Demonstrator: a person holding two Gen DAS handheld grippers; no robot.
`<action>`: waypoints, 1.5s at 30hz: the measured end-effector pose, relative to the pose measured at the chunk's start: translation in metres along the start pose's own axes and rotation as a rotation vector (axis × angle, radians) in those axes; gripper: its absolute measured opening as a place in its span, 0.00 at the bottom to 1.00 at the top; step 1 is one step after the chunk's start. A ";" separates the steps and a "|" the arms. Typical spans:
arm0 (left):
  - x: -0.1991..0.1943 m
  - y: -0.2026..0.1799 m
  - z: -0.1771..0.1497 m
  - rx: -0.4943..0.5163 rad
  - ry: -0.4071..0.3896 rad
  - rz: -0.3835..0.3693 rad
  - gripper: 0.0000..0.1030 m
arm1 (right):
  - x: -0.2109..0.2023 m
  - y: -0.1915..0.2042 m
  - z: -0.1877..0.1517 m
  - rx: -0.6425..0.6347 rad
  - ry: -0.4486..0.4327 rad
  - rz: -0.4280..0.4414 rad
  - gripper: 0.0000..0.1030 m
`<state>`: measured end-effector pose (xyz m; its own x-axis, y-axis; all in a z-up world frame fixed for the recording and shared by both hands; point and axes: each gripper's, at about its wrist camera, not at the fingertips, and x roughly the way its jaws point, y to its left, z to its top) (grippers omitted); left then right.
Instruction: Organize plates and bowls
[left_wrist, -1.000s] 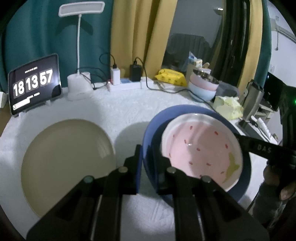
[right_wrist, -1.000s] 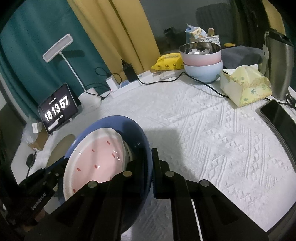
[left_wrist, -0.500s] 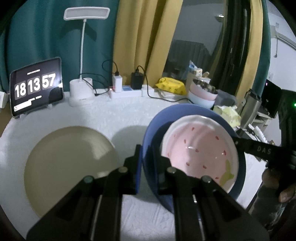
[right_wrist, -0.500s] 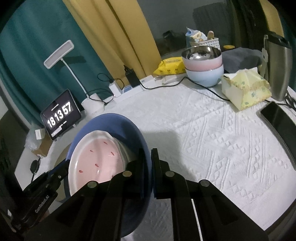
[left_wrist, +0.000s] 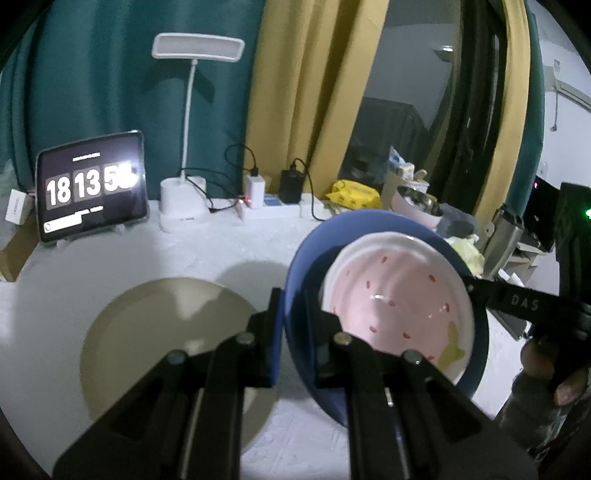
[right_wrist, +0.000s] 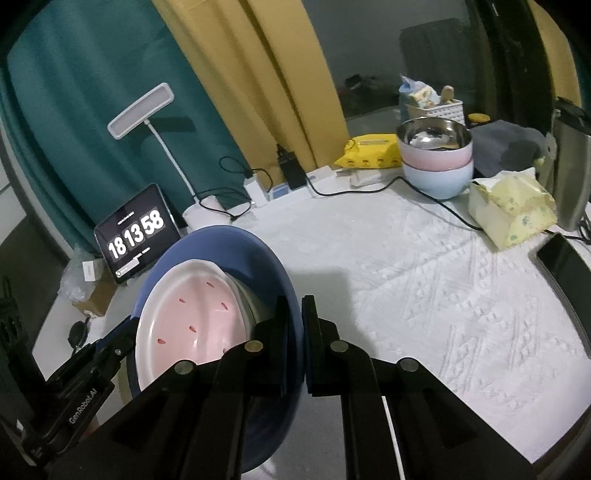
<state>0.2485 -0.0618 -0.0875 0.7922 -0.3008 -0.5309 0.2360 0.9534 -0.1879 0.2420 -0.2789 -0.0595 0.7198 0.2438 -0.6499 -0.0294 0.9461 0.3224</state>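
A blue plate (left_wrist: 314, 258) with a pink strawberry-patterned plate (left_wrist: 399, 302) lying in it is held in the air above the white tablecloth. My left gripper (left_wrist: 293, 325) is shut on the blue plate's left rim. My right gripper (right_wrist: 293, 332) is shut on its opposite rim; the blue plate (right_wrist: 236, 251) and the pink plate (right_wrist: 192, 314) also show in the right wrist view. A beige plate (left_wrist: 162, 343) lies flat on the table, below and left of the stack. A stack of bowls (right_wrist: 436, 162), steel over pink over light blue, stands at the back right.
At the back stand a tablet clock (right_wrist: 135, 234), a white desk lamp (left_wrist: 188, 147), and a power strip with chargers (left_wrist: 273, 199). A tissue pack (right_wrist: 513, 206), a steel flask (right_wrist: 572, 166) and a phone (right_wrist: 565, 262) sit at the right edge.
Both grippers have lifted the blue plate with the pink plate higher above the table. The beige plate has not moved.
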 end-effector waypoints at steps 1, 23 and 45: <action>-0.002 0.003 0.002 -0.001 -0.002 0.003 0.09 | 0.001 0.004 0.001 -0.001 0.000 0.006 0.08; -0.029 0.080 0.012 -0.088 -0.052 0.057 0.09 | 0.030 0.082 0.009 -0.077 0.028 0.043 0.08; -0.032 0.160 0.005 -0.165 -0.017 0.155 0.09 | 0.100 0.149 -0.003 -0.123 0.145 0.115 0.08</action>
<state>0.2638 0.1001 -0.0961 0.8216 -0.1491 -0.5502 0.0166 0.9710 -0.2385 0.3081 -0.1133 -0.0784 0.6001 0.3714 -0.7084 -0.1965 0.9270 0.3195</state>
